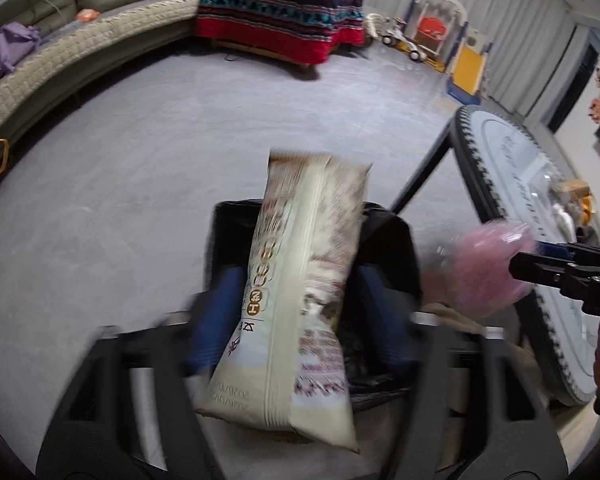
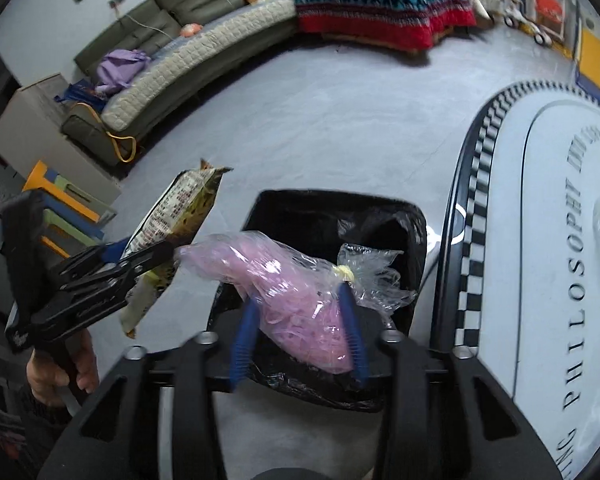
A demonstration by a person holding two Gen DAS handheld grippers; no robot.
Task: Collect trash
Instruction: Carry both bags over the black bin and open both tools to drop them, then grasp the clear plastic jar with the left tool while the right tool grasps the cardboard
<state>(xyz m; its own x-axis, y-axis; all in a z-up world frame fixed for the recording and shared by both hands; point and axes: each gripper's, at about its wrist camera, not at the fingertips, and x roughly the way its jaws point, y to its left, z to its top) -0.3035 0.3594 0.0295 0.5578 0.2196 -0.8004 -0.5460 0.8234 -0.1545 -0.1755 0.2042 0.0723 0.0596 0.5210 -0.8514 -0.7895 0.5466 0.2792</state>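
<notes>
A cream snack wrapper (image 1: 300,280) hangs upright between the blue fingers (image 1: 216,312) of my left gripper (image 1: 300,308). The jaws stand wide and the pads are off it. Right under it is a black bin with a black liner (image 1: 392,248). My right gripper (image 2: 300,332) is over the same bin (image 2: 300,208). A clear bag of pink rubber bands (image 2: 292,296) lies loosely between its blue fingers (image 2: 244,340), which are spread apart. In the right wrist view the left gripper (image 2: 148,248) with the wrapper (image 2: 172,220) is at the bin's left.
A round white table with a checkered rim (image 2: 540,200) stands right beside the bin. Grey floor (image 1: 220,120) stretches to a long sofa (image 1: 80,48), a blanket-covered table (image 1: 280,12) and toys (image 1: 432,32). Coloured stools (image 2: 60,208) are at the left.
</notes>
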